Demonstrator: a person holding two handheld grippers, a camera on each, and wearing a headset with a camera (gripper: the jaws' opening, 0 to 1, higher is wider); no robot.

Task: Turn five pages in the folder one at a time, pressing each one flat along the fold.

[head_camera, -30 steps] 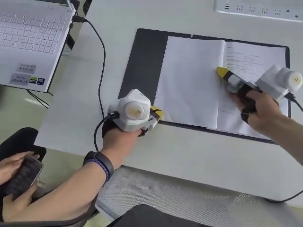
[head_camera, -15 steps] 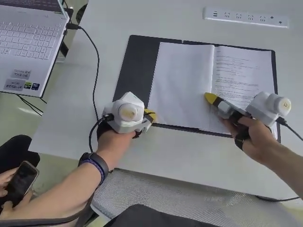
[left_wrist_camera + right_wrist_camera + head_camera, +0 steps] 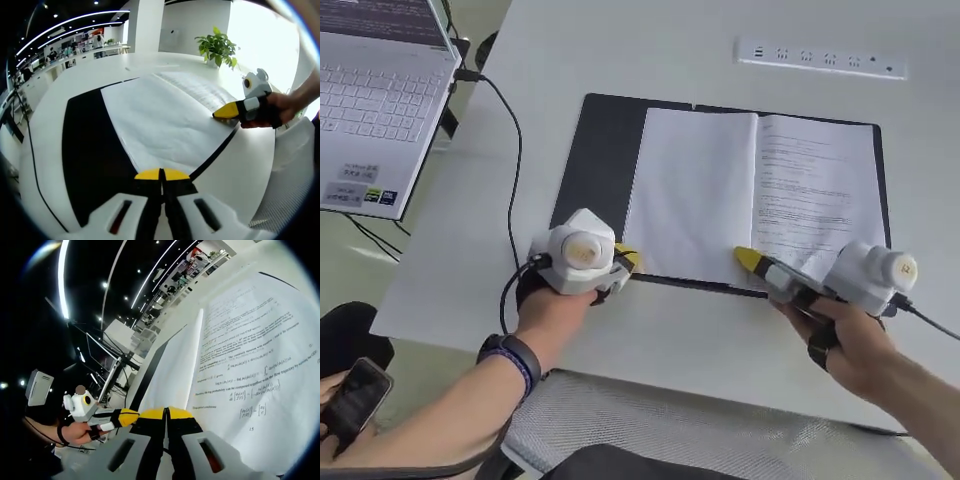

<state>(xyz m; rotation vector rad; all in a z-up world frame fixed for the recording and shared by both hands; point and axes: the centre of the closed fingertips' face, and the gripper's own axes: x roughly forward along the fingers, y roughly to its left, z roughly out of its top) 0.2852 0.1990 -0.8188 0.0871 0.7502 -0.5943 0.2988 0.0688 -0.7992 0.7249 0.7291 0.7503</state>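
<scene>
"Where's the folder?"

"The black folder (image 3: 600, 160) lies open flat on the white table (image 3: 700, 330) in front of me. A blank sheet (image 3: 690, 190) is on the left of the fold (image 3: 754, 190) and a printed page (image 3: 815, 185) with formulas on the right. The bare black inside cover shows further left."

"And your left gripper?"

"My left gripper (image 3: 625, 258) sits at the folder's near edge, by the blank sheet's lower left corner. Its yellow tips are pressed together with only a thin seam between them, and they grip nothing."

"The right one?"

"My right gripper (image 3: 745, 258) is closed the same way, tip against tip, and empty. Its point lies over the blank sheet's near edge, just beside the fold. I cannot tell whether it touches the paper."

"What else is around?"

"A laptop (image 3: 375, 90) stands at the far left, and a black cable (image 3: 517, 160) runs from it over the table toward my left hand. A white power strip (image 3: 820, 57) lies beyond the folder. At the lower left, a hand holds a phone (image 3: 350, 395)."
</scene>
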